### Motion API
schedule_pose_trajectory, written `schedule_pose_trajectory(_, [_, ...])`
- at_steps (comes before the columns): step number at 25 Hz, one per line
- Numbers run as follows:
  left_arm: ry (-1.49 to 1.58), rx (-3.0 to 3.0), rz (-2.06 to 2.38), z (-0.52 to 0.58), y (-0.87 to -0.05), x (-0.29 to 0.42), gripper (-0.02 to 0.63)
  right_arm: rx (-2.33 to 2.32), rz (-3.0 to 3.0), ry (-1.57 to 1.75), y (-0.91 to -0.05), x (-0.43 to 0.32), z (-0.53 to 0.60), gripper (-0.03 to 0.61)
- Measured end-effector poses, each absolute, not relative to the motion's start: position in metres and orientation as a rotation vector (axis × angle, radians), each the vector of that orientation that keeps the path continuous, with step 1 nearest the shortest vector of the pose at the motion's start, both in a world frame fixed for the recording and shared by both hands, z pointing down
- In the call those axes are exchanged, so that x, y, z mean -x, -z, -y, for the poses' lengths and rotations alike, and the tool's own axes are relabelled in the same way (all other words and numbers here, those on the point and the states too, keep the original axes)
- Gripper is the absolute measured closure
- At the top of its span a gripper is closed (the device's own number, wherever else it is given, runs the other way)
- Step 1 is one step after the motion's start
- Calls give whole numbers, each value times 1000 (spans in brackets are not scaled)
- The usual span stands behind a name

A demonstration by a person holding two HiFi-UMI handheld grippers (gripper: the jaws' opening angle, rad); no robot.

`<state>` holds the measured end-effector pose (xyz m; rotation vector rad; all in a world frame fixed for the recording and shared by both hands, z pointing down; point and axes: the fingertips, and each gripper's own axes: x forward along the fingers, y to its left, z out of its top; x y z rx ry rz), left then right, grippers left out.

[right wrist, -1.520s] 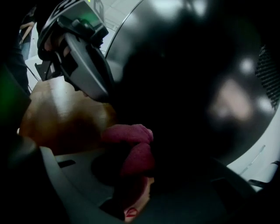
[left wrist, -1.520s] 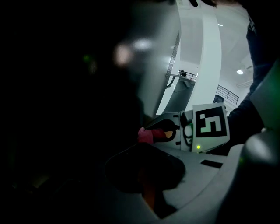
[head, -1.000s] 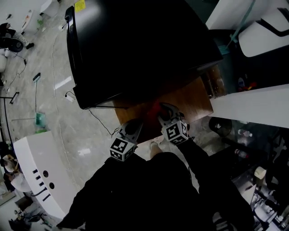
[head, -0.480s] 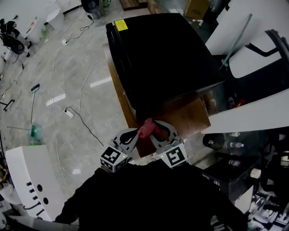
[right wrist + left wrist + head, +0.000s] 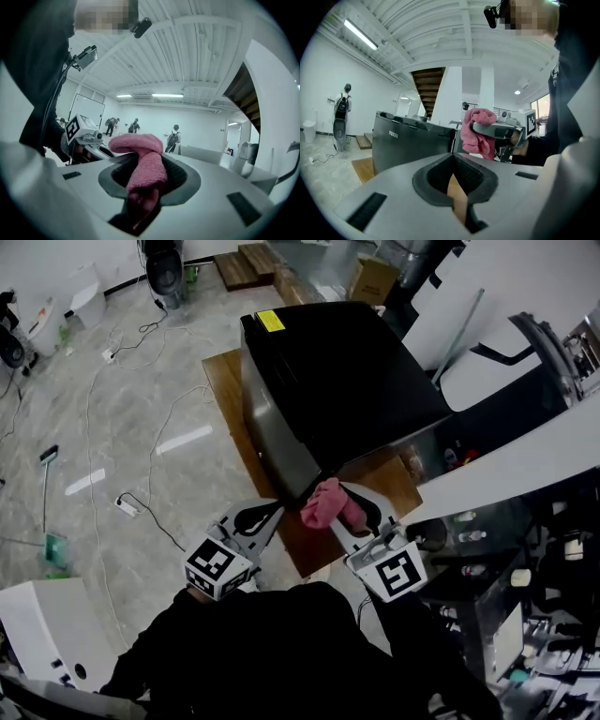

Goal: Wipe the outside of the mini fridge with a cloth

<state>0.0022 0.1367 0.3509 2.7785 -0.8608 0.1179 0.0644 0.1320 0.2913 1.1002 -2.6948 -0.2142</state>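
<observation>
The black mini fridge (image 5: 342, 381) stands on a low wooden board (image 5: 223, 381), with a yellow label on its far top corner. In the left gripper view the fridge (image 5: 410, 140) shows its dark side. My right gripper (image 5: 354, 514) is shut on a bunched pink cloth (image 5: 328, 504), held in the air just short of the fridge's near corner. The cloth (image 5: 143, 161) fills the right gripper (image 5: 149, 171) between its jaws. My left gripper (image 5: 265, 515) hovers beside it to the left, shut with nothing in it. From the left gripper (image 5: 453, 165) the cloth (image 5: 478, 131) hangs off the right gripper (image 5: 504, 131).
Cables (image 5: 150, 465) trail over the marble floor left of the board. A green dustpan (image 5: 53, 547) lies far left. White machines (image 5: 506, 362) and cluttered shelves crowd the right side. A cardboard box (image 5: 373, 279) stands behind the fridge. People (image 5: 174, 137) stand far off.
Both grippers have come up and back from under the fridge's front edge toward the person. The pink cloth stays in the right gripper. The head view now takes in the whole fridge.
</observation>
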Motion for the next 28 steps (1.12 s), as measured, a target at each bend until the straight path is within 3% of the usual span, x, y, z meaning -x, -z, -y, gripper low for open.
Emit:
schedule_pose_trajectory(7, [-47,-2851,988,-82,-275,26,607,-1005,2524,402,-207,-61,-76,446])
schedule_pose_trajectory(15, [-43,-2894,1221,18,-205,4,607,-629,2356,489,-156,-32,44,446])
schedule_pose_trajectory(28, [-141,-2654,1609,152,-222,12,607,-303,2207,257,-249,22,275,446])
